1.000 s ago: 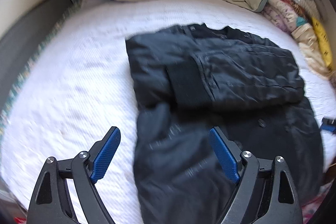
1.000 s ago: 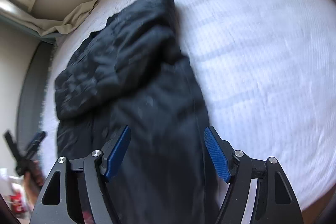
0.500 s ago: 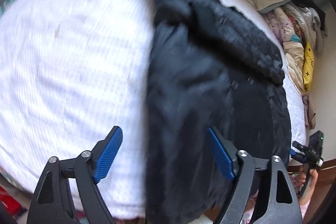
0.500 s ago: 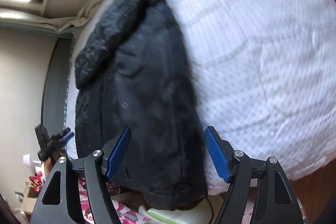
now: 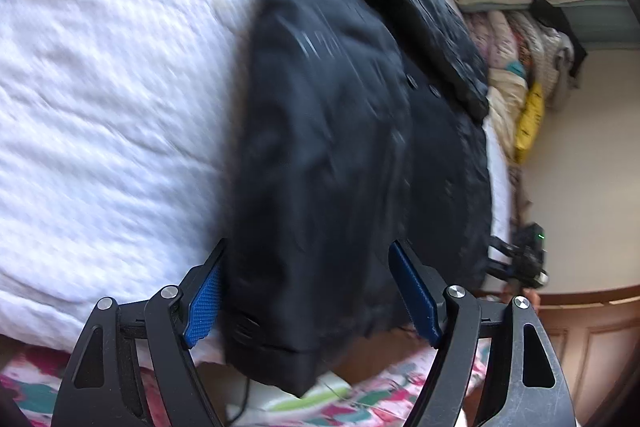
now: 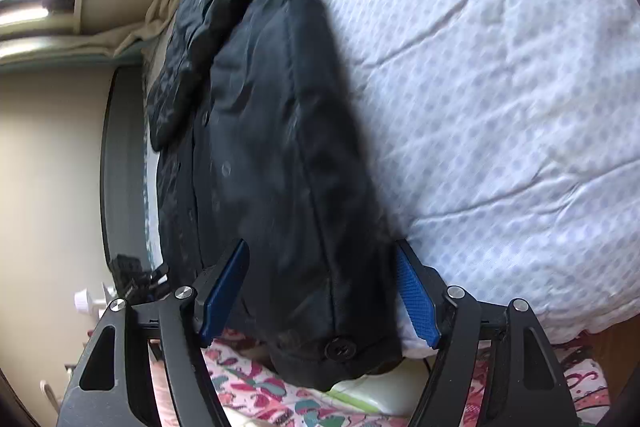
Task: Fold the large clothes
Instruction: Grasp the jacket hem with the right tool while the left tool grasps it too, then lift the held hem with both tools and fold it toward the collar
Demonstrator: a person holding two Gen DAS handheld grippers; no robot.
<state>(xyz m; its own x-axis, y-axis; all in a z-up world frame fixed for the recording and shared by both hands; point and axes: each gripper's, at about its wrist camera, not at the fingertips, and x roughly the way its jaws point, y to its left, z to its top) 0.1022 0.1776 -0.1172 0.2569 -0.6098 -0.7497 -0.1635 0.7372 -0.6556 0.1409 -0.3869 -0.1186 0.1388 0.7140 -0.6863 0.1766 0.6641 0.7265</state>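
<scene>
Jacket point(image 5: 352, 155) black, no legible label, hem off bed point(image 5: 100, 99) edge; L gripper point(image 5: 308, 297) + R gripper point(image 6: 322, 293) spread wide, unclenched.

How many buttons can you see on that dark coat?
3: two small ones side by side mid-coat, one large one at the hem of the dark coat. Folds and blur may hide more.

bare white bedding point(image 6: 500, 87) lies open beside the black coat point(image 6: 272, 147); piled clothes point(image 5: 516, 75) crowd its other side
</scene>
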